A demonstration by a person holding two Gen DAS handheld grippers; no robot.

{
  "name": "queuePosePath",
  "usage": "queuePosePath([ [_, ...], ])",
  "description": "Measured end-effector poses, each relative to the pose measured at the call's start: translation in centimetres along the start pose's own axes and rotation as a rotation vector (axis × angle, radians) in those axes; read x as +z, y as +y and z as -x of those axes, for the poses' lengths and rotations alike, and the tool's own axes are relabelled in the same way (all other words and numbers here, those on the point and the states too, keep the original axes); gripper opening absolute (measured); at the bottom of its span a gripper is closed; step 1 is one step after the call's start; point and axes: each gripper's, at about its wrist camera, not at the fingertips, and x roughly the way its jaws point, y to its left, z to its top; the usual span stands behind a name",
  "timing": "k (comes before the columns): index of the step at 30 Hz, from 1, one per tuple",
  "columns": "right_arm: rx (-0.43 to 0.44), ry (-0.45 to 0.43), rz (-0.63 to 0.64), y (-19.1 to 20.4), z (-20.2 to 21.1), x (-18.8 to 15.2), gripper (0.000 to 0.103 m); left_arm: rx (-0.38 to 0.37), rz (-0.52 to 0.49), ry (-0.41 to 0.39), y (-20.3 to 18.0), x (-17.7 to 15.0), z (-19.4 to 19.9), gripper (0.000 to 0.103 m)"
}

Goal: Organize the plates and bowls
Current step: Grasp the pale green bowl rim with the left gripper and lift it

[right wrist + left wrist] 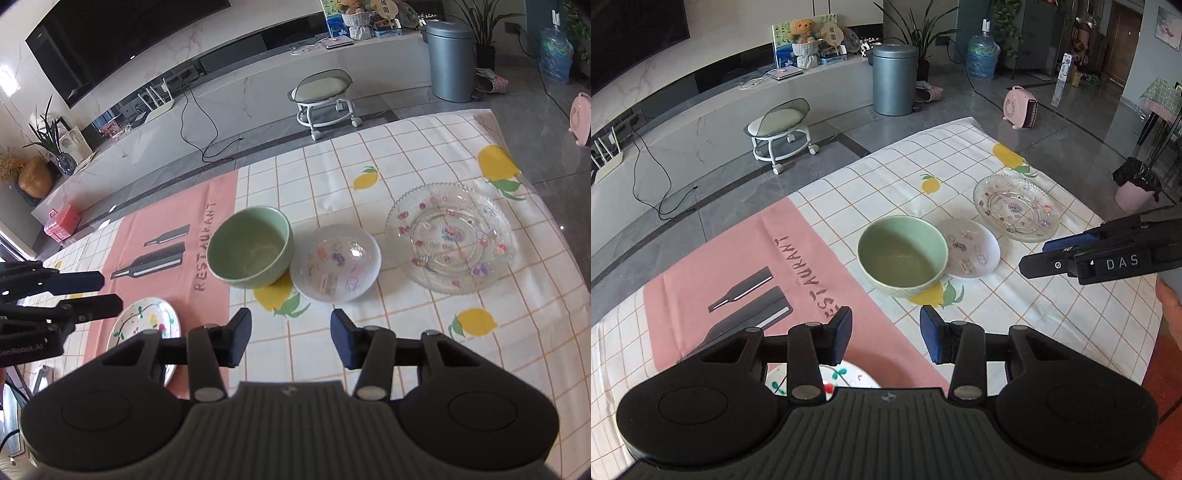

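Observation:
A green bowl (903, 254) (251, 247) stands at the pink mat's edge, touching a small white bowl with stickers (973, 248) (336, 264). A clear glass plate with stickers (1015, 206) (448, 238) lies to their right. A white painted plate (142, 328) (849, 376) lies on the pink mat (775, 277), just under my left gripper (885, 334). My left gripper is open and empty above it. My right gripper (290, 336) is open and empty, hovering in front of the two bowls.
The table carries a checked cloth with lemons (369, 177); its far edge (886, 147) drops to the floor. A stool (781, 129), a grey bin (894, 79) and a pink heater (1019, 107) stand beyond it.

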Motion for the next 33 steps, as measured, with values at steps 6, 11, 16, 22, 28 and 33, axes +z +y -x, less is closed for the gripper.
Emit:
queuePosePath([
  [6,0.024,0.0,0.001,0.8,-3.3,2.6,0.043,-0.046,0.06,0.013,1.8,2.6,-3.3,0.047],
  [11,0.021,0.024,0.005,1.2,-6.5,3.9,0.037,-0.066,0.125,0.055,2.8,3.6,-6.6,0.047],
  [16,0.011,0.057,-0.018,0.7,-8.9,4.4,0.035,-0.092,0.208,0.104,3.7,3.7,-9.5,0.047],
  [22,0.027,0.087,-0.064,-0.2,-11.1,4.5,0.025,-0.068,0.251,0.15,3.9,3.6,-11.9,0.041],
  [28,0.036,0.108,-0.103,-0.5,-12.5,4.7,0.022,-0.008,0.248,0.167,3.8,3.3,-12.5,0.013],
  [33,0.039,0.116,-0.146,-0.5,-12.8,4.8,0.013,-0.013,0.273,0.182,4.0,3.0,-12.0,0.011],
])
